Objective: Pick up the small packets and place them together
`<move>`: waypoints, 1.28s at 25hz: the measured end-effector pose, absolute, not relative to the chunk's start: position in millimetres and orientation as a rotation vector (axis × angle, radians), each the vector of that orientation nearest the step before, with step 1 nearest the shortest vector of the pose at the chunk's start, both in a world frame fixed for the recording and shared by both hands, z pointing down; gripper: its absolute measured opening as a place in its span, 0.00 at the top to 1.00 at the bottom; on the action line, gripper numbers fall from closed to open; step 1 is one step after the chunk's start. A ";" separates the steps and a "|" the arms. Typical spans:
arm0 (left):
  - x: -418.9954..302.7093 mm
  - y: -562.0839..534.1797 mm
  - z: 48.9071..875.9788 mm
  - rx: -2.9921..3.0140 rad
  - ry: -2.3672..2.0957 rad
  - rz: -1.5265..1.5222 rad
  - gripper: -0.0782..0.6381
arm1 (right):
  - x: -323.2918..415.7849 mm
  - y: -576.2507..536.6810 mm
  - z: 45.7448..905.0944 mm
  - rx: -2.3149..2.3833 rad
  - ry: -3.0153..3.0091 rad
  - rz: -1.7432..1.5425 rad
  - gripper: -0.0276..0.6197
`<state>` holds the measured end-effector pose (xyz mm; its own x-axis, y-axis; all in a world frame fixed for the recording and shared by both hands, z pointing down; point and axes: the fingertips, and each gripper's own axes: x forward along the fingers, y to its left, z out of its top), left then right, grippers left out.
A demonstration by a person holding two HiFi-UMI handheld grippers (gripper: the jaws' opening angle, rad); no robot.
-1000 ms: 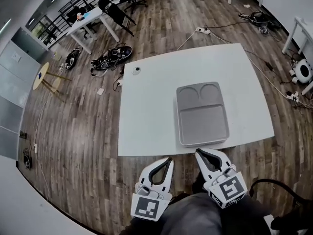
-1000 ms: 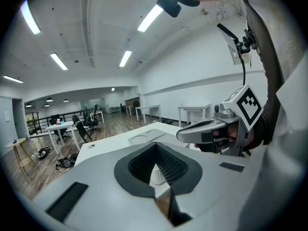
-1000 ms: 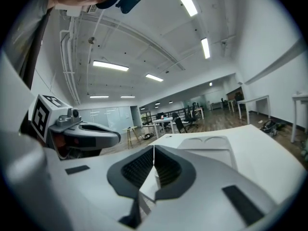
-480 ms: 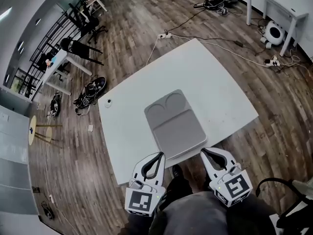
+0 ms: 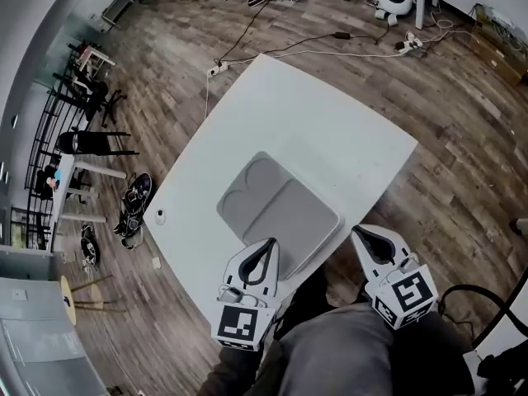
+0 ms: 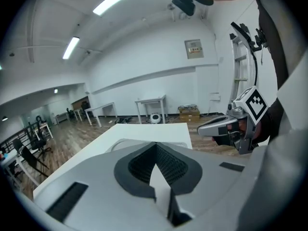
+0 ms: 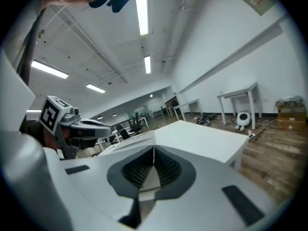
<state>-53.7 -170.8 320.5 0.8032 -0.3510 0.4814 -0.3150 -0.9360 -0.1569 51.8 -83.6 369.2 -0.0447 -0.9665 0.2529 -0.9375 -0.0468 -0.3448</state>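
While both grippers hang low before our lap (image 5: 330, 353), each has its jaws closed tip to tip with nothing between them. The left gripper (image 5: 271, 242) shows this in its own view: the two dark ribbed pads meet in a point, and only the white table (image 5: 330, 122) shows through the opening behind that point. The right gripper (image 5: 357, 230) reads the same in its view, with the pads pressed together at the tip and bare. Each carries its marker cube (image 5: 404, 295) at the rear, nearest to us.

A grey tray (image 5: 280, 213) lies on the table just ahead of the left gripper, whose tip overlaps the tray's near edge in the head view. The tray sits askew to us, its large compartment toward the grippers and its two round ones at the far end. It lies ahead and to the left of the right gripper, whose tip stands at the table's near edge, with wooden floor (image 5: 462, 97) under its body. The two grippers are apart, side by side, both pointing forward toward the table. Each appears at the edge of the other's view. Where the packets are we cannot tell from any view.
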 end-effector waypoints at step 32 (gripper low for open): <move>-55.4 -401.8 446.8 -2.386 -0.061 -1.521 0.89 | 50.5 -68.5 421.2 -2.476 1.699 -0.917 0.95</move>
<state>-55.4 -401.8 446.8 0.4355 -0.1295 0.8908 0.2002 -0.9509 -0.2361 50.5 -68.5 421.2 0.2436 -0.8540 0.4598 -0.8530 -0.4142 -0.3174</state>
